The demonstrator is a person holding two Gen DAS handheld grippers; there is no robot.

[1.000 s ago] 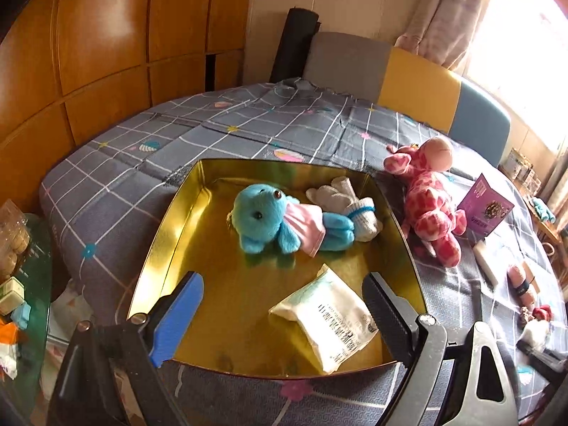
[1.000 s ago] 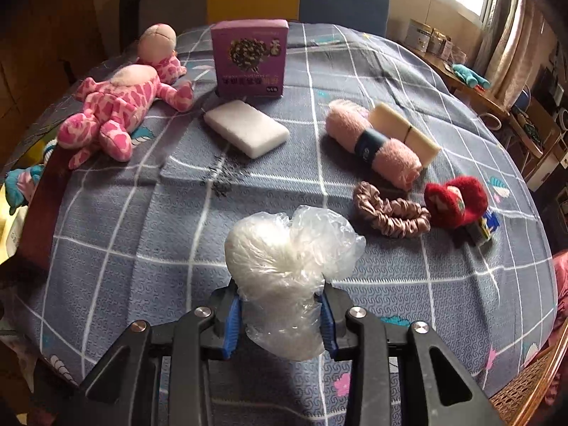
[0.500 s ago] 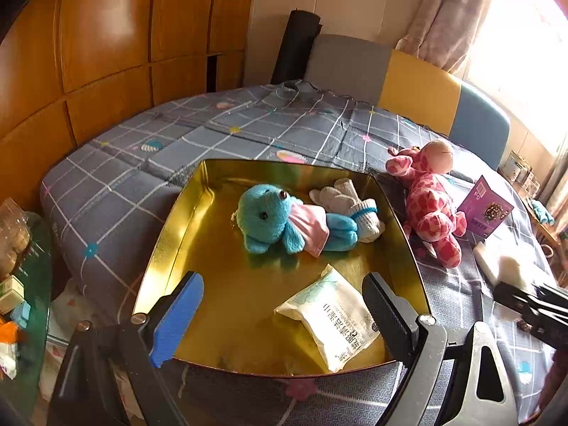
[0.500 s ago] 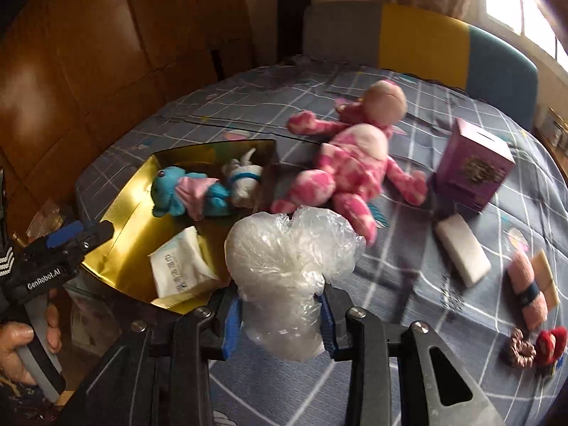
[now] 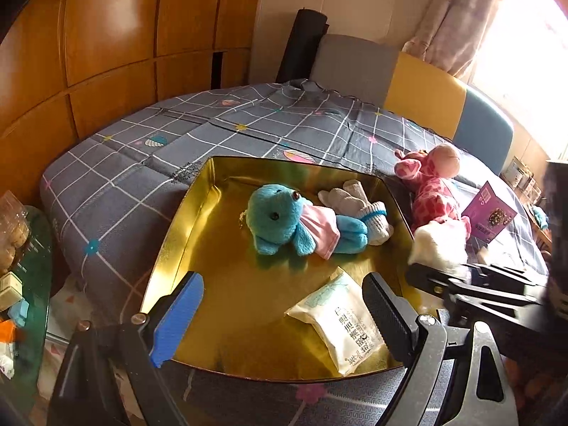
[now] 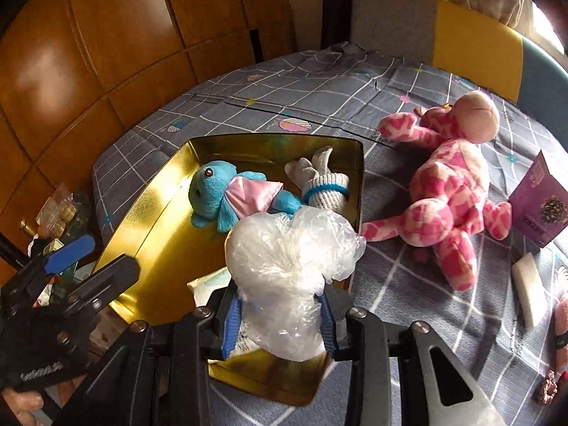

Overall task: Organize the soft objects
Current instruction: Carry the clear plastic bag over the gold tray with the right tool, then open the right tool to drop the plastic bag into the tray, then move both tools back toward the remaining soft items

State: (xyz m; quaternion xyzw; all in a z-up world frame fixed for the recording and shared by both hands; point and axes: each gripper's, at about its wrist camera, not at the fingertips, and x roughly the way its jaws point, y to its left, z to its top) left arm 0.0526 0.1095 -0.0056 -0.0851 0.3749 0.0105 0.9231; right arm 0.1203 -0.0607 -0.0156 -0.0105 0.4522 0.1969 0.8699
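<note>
A gold tray [image 5: 170, 234] [image 6: 149, 213] on the checked cloth holds a blue plush toy [image 5: 284, 220] [image 6: 220, 195], a rolled grey sock [image 5: 358, 202] [image 6: 325, 184] and a white wipes pack [image 5: 344, 323]. My right gripper [image 6: 280, 323] is shut on a crumpled clear plastic bag [image 6: 291, 266] [image 5: 440, 245], held above the tray's near right corner. My left gripper [image 5: 280, 316] [image 6: 92, 262] stands open over the tray's near edge with nothing between its fingers. A pink spotted plush [image 5: 433, 188] [image 6: 447, 191] lies on the cloth right of the tray.
A purple box [image 6: 539, 206] [image 5: 493, 216] and a white foam block [image 6: 529, 291] lie right of the pink plush. A rolled pink towel and a scrunchie [image 6: 548, 387] sit at the far right edge. Wooden panelling stands behind; a glass side table [image 5: 25, 277] with clutter is on the left.
My right gripper has swung left with the plastic bag, from over the cloth's right side to above the tray. It now shows in the left wrist view. The left gripper has stayed put.
</note>
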